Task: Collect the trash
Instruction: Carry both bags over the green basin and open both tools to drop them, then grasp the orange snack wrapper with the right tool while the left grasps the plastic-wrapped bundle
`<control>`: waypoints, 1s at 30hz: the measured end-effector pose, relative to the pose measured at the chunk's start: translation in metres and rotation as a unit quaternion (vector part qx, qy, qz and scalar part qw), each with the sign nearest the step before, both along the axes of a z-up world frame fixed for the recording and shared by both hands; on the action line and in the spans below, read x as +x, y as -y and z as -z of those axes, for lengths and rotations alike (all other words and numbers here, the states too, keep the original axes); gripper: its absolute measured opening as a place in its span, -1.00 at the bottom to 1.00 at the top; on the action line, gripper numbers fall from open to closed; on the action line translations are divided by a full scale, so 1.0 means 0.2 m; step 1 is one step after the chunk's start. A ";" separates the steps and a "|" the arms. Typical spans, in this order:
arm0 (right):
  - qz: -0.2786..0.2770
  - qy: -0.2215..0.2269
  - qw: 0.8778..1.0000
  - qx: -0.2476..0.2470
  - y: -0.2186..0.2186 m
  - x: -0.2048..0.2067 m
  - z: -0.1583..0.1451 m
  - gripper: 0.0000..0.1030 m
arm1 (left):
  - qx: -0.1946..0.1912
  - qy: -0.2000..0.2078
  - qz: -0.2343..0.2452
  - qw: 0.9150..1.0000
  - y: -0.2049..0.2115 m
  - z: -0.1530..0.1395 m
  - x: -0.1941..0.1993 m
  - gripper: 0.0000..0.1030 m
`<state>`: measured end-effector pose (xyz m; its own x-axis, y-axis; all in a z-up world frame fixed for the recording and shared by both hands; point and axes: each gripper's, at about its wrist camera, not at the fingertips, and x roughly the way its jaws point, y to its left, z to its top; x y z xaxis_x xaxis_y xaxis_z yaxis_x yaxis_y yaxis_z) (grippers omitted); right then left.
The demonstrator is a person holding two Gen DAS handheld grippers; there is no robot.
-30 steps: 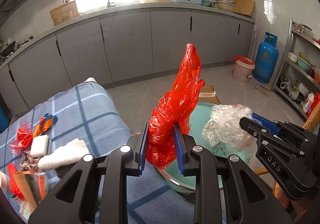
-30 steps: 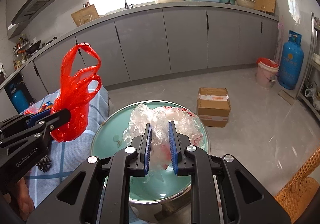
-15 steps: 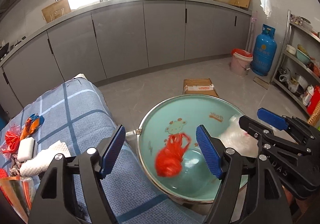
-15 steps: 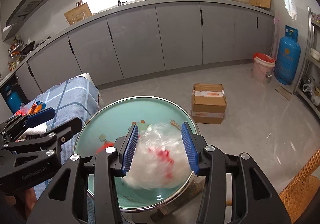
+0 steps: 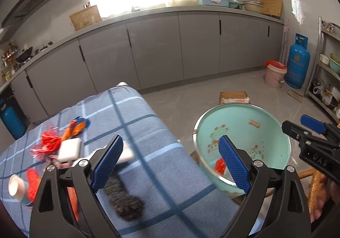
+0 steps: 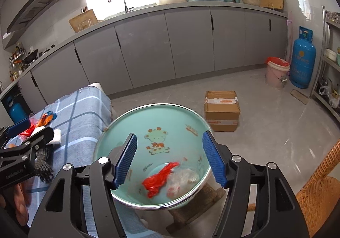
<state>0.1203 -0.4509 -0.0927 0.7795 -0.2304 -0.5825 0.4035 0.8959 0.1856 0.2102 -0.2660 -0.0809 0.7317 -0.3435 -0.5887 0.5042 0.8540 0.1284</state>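
A teal basin (image 6: 170, 114) with a cartoon giraffe stands beside a table; it also shows in the left wrist view (image 5: 274, 131). A red plastic bag (image 6: 159, 179) and a clear plastic bag (image 6: 183, 178) lie in its bottom. My right gripper (image 6: 169, 160) is open and empty above the basin. My left gripper (image 5: 170, 163) is open and empty over the table's blue checked cloth (image 5: 131, 119). More trash lies on the cloth at the left: red wrappers (image 5: 47, 144), a white block (image 5: 70, 148), an orange packet (image 5: 76, 126) and a dark knitted piece (image 5: 123, 201).
A cardboard box (image 6: 222, 108) sits on the floor behind the basin. A pink bucket (image 6: 277, 73) and a blue gas cylinder (image 6: 302, 59) stand at the right wall. A wicker chair (image 6: 318, 187) is at the lower right. Grey cabinets (image 6: 148, 46) line the back.
Both grippers opened and dropped their bags into the basin. The left gripper then swung left, from over the basin to over the table cloth.
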 end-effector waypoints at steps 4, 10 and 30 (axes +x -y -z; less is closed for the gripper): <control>-0.018 0.007 1.000 0.001 -0.12 -0.01 -0.04 0.37 | 0.004 0.016 -0.025 1.000 -0.20 -0.05 -0.09 0.79; -0.064 0.009 0.998 0.004 -0.39 0.03 -0.08 0.39 | 0.008 0.022 -0.067 0.997 -0.52 -0.07 -0.20 0.82; -0.235 -0.021 0.972 -0.010 -1.35 0.20 -0.08 0.41 | 0.023 -0.017 -0.264 0.964 -1.57 0.13 -0.20 0.84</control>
<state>0.1608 -0.1801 -0.0762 0.7764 0.1338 -0.6159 -0.0438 0.9863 0.1591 0.1694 0.0486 -0.1067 0.7774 0.0986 -0.6213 0.0059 0.9865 0.1639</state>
